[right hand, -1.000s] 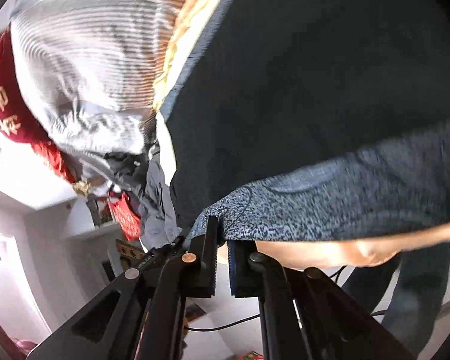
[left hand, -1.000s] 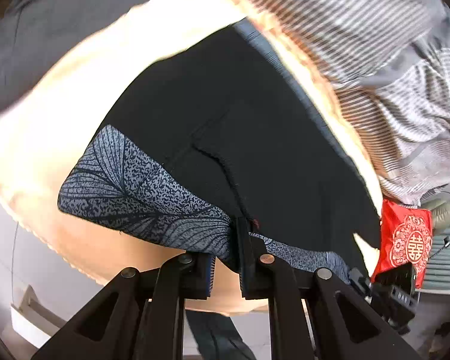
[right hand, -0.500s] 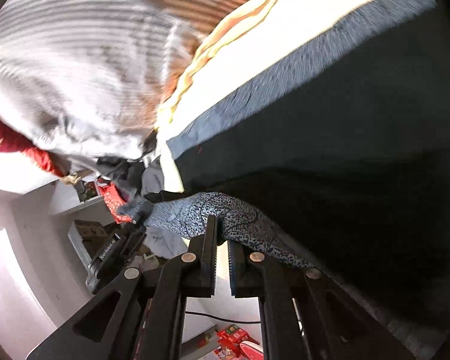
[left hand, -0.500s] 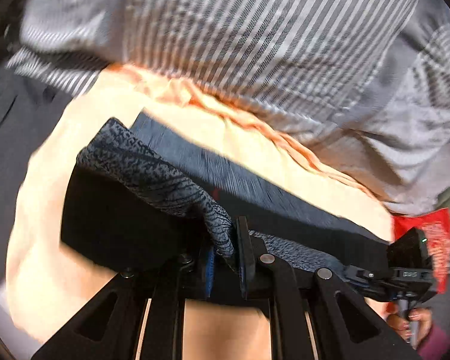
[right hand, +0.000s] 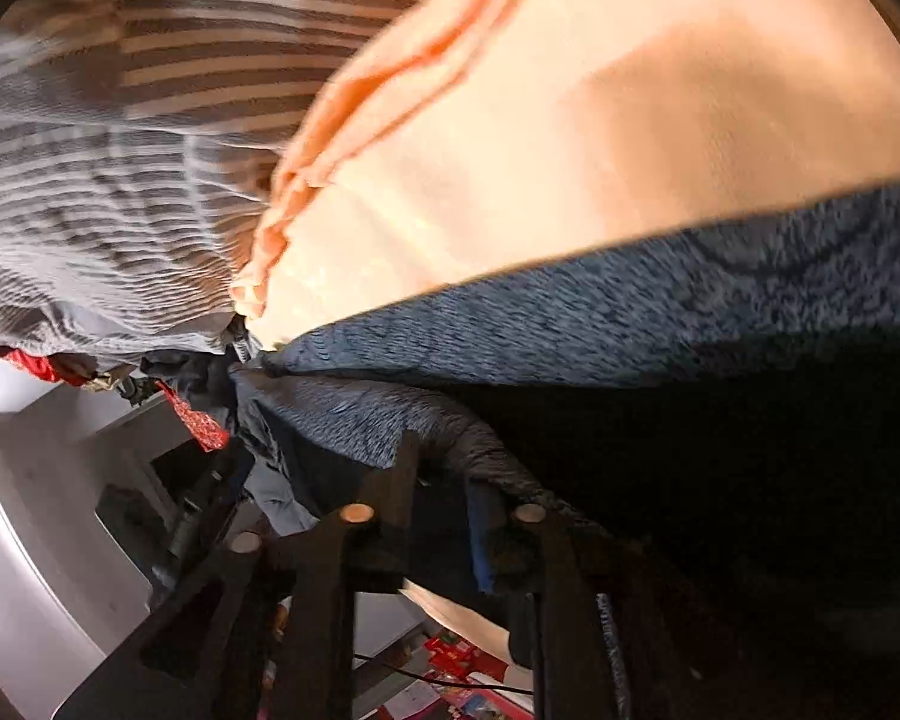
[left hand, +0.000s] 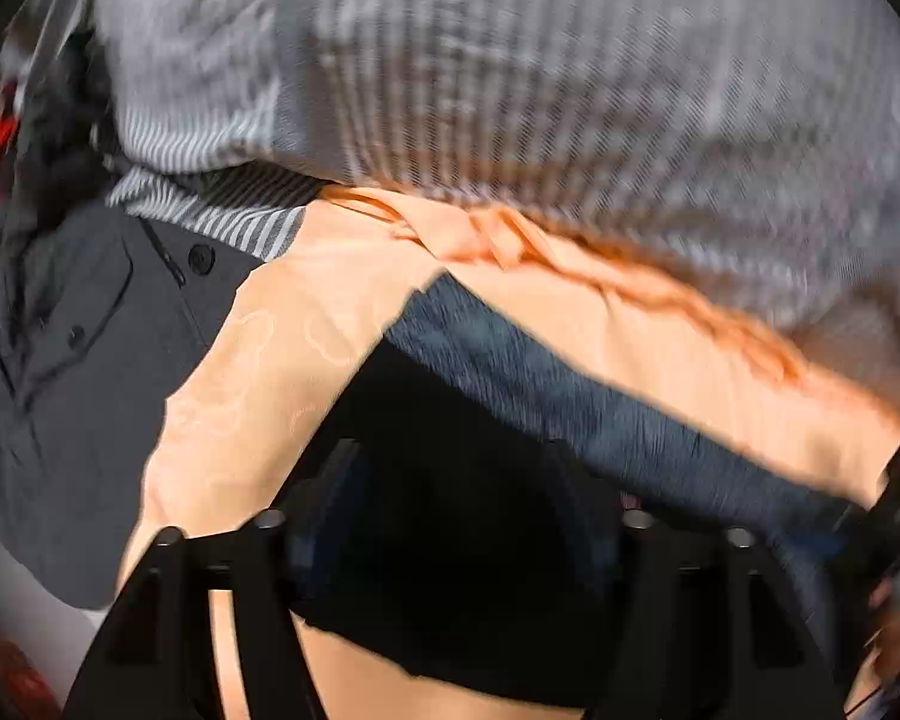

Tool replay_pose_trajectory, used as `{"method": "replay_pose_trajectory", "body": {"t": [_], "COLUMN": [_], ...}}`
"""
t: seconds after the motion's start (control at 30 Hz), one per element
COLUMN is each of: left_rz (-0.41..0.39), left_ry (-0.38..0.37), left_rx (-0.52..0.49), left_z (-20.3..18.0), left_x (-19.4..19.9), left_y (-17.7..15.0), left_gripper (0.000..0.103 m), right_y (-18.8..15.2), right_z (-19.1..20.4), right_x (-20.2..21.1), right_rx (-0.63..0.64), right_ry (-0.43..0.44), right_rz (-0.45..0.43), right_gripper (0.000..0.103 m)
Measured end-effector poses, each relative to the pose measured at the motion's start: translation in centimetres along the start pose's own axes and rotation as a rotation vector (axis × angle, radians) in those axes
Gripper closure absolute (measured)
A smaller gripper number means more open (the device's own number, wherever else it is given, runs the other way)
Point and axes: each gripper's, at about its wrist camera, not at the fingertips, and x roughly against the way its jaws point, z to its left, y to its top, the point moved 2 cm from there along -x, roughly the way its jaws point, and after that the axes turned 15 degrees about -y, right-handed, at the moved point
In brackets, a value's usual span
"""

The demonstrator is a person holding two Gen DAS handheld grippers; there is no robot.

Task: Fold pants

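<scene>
1 pants (left hand: 462, 480); L claw (left hand: 456, 540) wide; R claw (right hand: 441, 498) parted

A peach bedspread (left hand: 258, 360) carries the dark pants (left hand: 450, 420) — striped fabric (left hand: 510, 90) and a grey garment (left hand: 78, 360) alongside.

Motion blur smears the striped cloth (left hand: 510, 90) across the top of the left view. At lower right the black pants (right hand: 720, 480) run off the frame, and their fabric hides the right hand-held gripper (right hand: 444, 480) fingertips.
</scene>
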Motion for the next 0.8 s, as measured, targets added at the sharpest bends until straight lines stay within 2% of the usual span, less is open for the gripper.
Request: {"method": "replay_pose_trajectory", "body": {"t": [0.07,0.1,0.17,0.2,0.3,0.37,0.4,0.43,0.47,0.5,0.53,0.57,0.6,0.7,0.8], "left_rz": [0.041,0.063,0.108,0.113,0.107,0.105,0.111,0.126,0.146,0.149,0.144,0.145,0.152,0.183,0.217], "left_ry": [0.01,0.008,-0.01,-0.007,0.062,0.09,0.086,0.081,0.085,0.097,0.108,0.111,0.109,0.072,0.014], "left_rx": [-0.039,-0.04,-0.045,-0.053,-0.113,-0.117,-0.11,-0.106,-0.111,-0.125,-0.149,-0.17,-0.183,-0.215,-0.256], "left_z": [-1.3,-1.8,-3.3,-4.1,-5.9,-6.0,-5.9,-5.8,-5.7,-5.6,-5.7,-5.8,-6.1,-7.3,-9.6], "left_x": [-1.3,-2.1,-3.9,-4.7,-6.2,-6.6,-6.5,-6.3,-5.9,-5.5,-4.8,-4.3,-3.7,-2.5,-1.3], "left_y": [-1.5,-1.9,-3.6,-3.9,-5.3,-5.4,-5.4,-5.3,-5.2,-5.2,-5.3,-5.5,-5.9,-7.2,-9.2], "left_gripper": [0.032,0.032,0.032,0.032,0.032,0.029,0.029,0.029,0.029,0.029,0.029,0.029,0.029,0.029,0.029], "right_y": [-0.8,-1.8,-3.6,-5.0,-7.5,-8.5,-8.5,-8.4,-8.3,-8.4,-8.6,-9.0,-9.5,-11.5,-14.0], "right_z": [2.1,3.3,4.8,5.4,5.0,3.5,2.2,1.1,0.5,0.2,0.1,-0.1,-0.3,-1.4,-4.4], "right_x": [1.9,3.1,4.8,5.2,3.6,0.9,-0.2,-0.4,-0.1,0.6,1.7,3.0,4.1,7.0,8.8], "right_rx": [0.083,0.144,0.234,0.275,0.31,0.322,0.315,0.301,0.281,0.264,0.255,0.262,0.274,0.287,0.225], "right_ry": [-0.011,-0.029,-0.043,-0.021,0.001,-0.126,-0.217,-0.262,-0.261,-0.235,-0.206,-0.203,-0.217,-0.277,-0.337], "right_rz": [-0.062,-0.112,-0.163,-0.165,-0.079,-0.018,-0.01,-0.014,-0.025,-0.04,-0.074,-0.116,-0.154,-0.245,-0.3], "right_gripper": [0.033,0.03,0.03,0.03,0.03,0.03,0.031,0.033,0.046,0.046,0.046,0.041,0.035,0.032,0.031]}}
